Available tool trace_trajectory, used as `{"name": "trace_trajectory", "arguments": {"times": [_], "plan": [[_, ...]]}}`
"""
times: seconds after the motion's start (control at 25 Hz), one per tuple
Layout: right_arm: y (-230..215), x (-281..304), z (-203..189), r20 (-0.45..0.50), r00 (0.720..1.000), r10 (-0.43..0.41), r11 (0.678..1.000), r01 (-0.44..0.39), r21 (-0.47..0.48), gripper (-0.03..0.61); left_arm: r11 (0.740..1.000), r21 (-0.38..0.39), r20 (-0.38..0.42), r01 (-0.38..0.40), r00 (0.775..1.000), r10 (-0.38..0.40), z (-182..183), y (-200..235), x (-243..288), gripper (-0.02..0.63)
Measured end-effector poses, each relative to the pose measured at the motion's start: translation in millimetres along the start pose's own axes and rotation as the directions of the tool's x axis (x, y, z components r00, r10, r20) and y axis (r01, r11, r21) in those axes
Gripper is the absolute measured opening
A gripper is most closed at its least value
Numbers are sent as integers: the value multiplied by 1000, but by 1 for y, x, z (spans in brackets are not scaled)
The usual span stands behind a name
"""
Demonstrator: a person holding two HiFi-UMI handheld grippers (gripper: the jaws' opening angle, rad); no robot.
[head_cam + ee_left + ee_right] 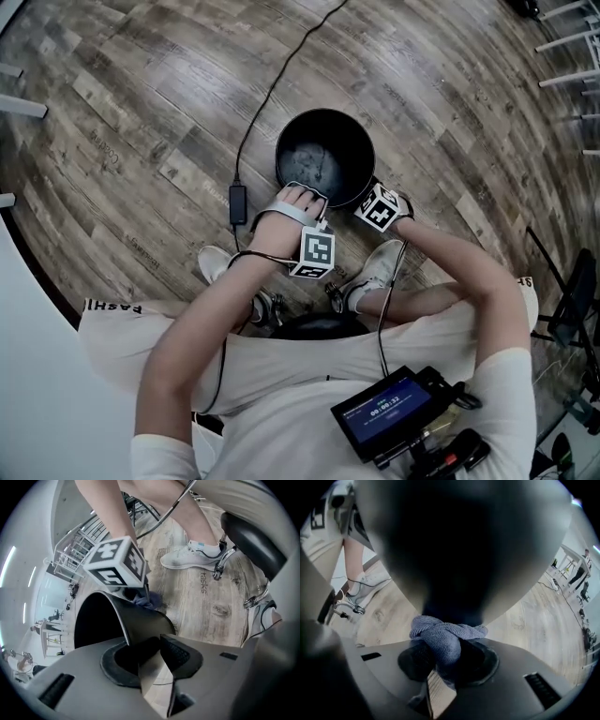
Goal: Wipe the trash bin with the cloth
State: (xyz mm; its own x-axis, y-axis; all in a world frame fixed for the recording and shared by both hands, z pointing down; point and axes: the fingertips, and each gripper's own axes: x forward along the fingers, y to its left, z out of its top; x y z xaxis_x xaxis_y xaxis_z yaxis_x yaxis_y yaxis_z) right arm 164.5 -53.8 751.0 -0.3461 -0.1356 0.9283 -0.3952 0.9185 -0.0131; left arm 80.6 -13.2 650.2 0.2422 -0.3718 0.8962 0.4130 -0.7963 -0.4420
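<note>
black round trash bin (292, 131) upright on wood-plank floor (131, 103), centre of head view, just above my white shoes. my left gripper (157, 641) at bin's lower-left rim, fingers clamped on bin wall, one inside, one outside. my right gripper (445, 651) at bin's lower-right side, fingers closed on bunched blue-grey microfibre cloth (440, 632). cloth touching bin's dark outer wall. thin black cable (281, 84) runs from top centre down to small black box left of bin.
</note>
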Motion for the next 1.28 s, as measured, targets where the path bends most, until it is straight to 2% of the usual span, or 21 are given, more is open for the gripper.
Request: {"name": "trace_trajectory", "arguments": {"times": [0.12,0.2,0.32,0.4,0.56,0.64,0.84,0.96,1.04,1.16,1.28], "plan": [[-5,44,-21,-46,998,-32,999,32,4,95,1000,-7,7,11,1000,-11,2,2,1,133],[-3,64,-34,-80,995,-51,998,54,44,97,1000,-10,15,15,1000,-14,6,1,1,133],[-6,71,-32,-56,994,-96,987,102,120,95,1000,-18,18,11,1000,-11,5,3,2,132],[-7,70,-31,-64,994,-84,988,91,125,95,1000,-23,17,12,1000,-12,4,5,3,132],[1,60,-32,-141,989,-46,996,56,66,95,999,-29,10,21,1000,-20,6,2,4,133],[13,49,-24,-142,990,-23,998,31,54,95,1000,-28,9,12,1000,-12,4,1,4,137],[51,-4,12,-47,997,57,997,-55,52,95,999,-42,23,6,1000,-5,1,0,1,153],[67,-46,32,42,995,93,984,-98,147,95,995,-104,21,4,1000,-2,-9,5,-3,171],[71,-76,45,103,989,101,964,-123,236,95,992,-126,21,9,1000,-7,-16,7,-5,179],[72,-118,57,155,983,100,931,-147,334,97,996,-94,8,6,1000,-6,-25,4,-6,181],[63,-150,66,183,978,99,916,-161,366,95,999,-33,12,-13,1000,13,-25,2,-5,181]]}}
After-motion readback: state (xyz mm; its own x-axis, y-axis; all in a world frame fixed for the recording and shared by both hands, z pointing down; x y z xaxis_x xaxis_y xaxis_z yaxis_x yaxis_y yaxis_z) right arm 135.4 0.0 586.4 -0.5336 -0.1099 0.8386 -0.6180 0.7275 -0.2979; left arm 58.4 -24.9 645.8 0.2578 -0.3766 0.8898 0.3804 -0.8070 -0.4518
